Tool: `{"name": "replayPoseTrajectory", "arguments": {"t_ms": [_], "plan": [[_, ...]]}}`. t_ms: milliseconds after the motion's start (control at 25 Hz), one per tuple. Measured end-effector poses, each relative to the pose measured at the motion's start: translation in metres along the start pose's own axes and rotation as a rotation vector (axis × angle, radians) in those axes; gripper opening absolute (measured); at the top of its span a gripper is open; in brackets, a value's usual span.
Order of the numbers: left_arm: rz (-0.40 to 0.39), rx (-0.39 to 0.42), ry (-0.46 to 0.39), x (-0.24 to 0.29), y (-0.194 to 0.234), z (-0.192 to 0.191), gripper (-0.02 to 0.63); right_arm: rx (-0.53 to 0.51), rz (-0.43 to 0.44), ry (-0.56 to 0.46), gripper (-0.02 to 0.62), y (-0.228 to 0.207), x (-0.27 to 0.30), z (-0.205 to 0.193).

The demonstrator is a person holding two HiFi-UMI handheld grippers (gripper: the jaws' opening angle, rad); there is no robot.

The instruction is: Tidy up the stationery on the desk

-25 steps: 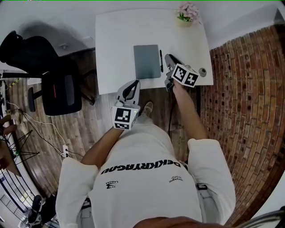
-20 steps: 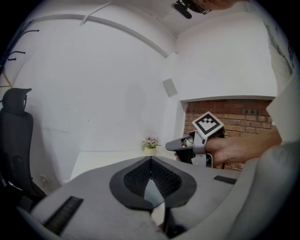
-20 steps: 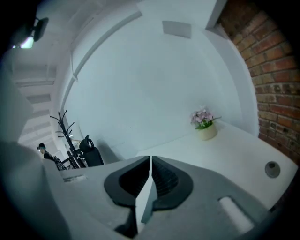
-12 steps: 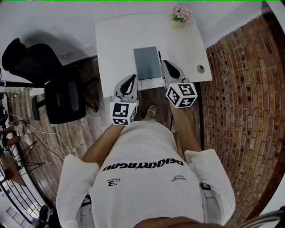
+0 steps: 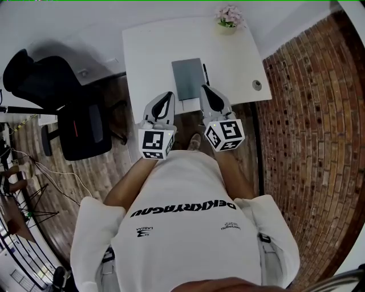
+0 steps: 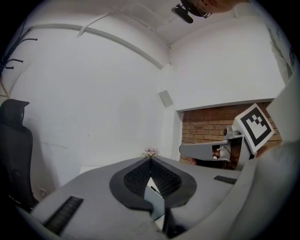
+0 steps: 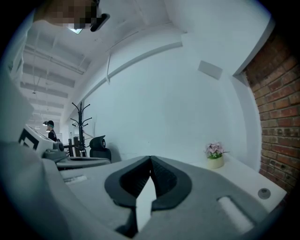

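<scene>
A grey notebook lies on the white desk, with a black pen along its right side. My left gripper and right gripper hover side by side over the desk's near edge, just short of the notebook. Both are shut with nothing in them. In the left gripper view the jaws meet at their tips, and the notebook and pen show through the gap below. The right gripper's jaws are closed too.
A small pot of pink flowers stands at the desk's far right corner. A small round grey object lies near the right edge. A black office chair stands left of the desk. A brick wall runs along the right.
My right gripper has drawn back from the desk's right side toward my body and now sits level with the left one. The left gripper has moved slightly forward.
</scene>
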State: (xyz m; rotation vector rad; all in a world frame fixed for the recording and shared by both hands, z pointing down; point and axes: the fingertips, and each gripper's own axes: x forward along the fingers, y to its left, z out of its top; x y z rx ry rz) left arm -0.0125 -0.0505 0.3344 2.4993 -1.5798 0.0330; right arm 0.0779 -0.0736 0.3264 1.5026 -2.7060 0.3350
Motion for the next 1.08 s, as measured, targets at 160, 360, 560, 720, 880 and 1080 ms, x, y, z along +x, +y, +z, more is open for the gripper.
{"name": "replayPoseTrajectory", "arguments": {"t_ms": [160,360,560,720,880,1080], "plan": [[-0.004,0.002,-0.004,-0.002,0.002,0.001,-0.003,0.000,-0.010,0.001,-0.003,0.007,-0.004,-0.006],[-0.002,0.003,-0.008,-0.006,0.004,0.001,-0.003,-0.009,-0.012,-0.005,-0.003,0.014,-0.010,-0.009],[-0.004,0.001,-0.008,-0.007,0.000,-0.001,-0.003,-0.006,-0.037,-0.015,-0.003,0.012,-0.013,-0.008],[-0.001,-0.001,-0.009,-0.009,-0.002,-0.001,-0.003,-0.005,-0.042,-0.017,-0.003,0.011,-0.015,-0.007],[-0.002,0.002,-0.010,-0.010,-0.005,-0.001,-0.003,-0.006,-0.045,-0.015,-0.003,0.010,-0.018,-0.007],[-0.003,0.000,-0.004,-0.006,-0.008,-0.002,-0.003,-0.005,-0.045,-0.008,-0.003,0.006,-0.019,-0.008]]}}
